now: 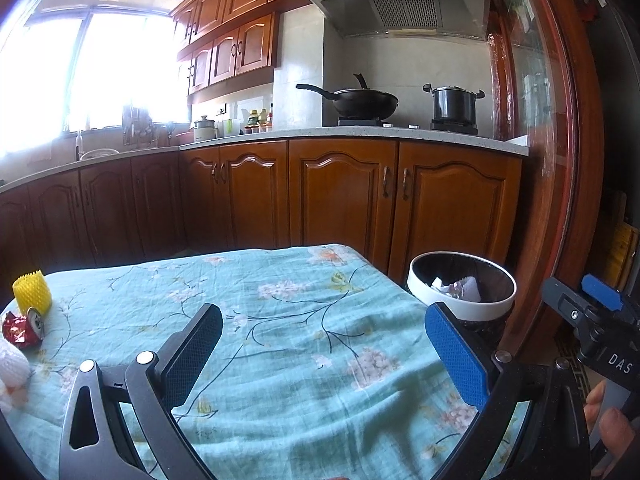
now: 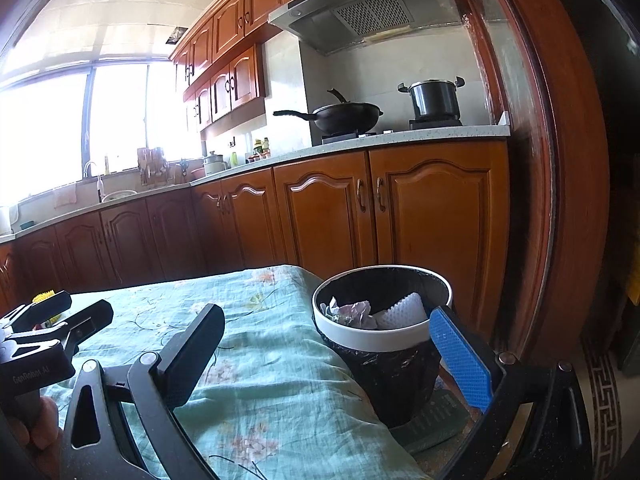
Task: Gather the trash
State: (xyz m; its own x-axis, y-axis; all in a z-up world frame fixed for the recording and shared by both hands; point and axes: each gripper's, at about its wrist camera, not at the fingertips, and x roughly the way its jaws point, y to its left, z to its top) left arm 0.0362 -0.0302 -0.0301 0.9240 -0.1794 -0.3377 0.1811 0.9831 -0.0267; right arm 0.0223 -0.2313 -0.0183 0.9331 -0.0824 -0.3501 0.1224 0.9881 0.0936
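Observation:
A white-rimmed bin lined with a black bag stands by the table's right edge, holding crumpled paper and white foam. On the floral cloth at far left lie a yellow foam net, a crushed red can and a white foam piece. My left gripper is open over bare cloth, nothing between its fingers. My right gripper is open too, its blue finger in front of the bin and its black finger over the cloth.
The table wears a teal floral cloth. Wooden cabinets run behind it under a counter with a wok and a pot. A wooden door frame rises at the right. The other gripper shows in each view's edge.

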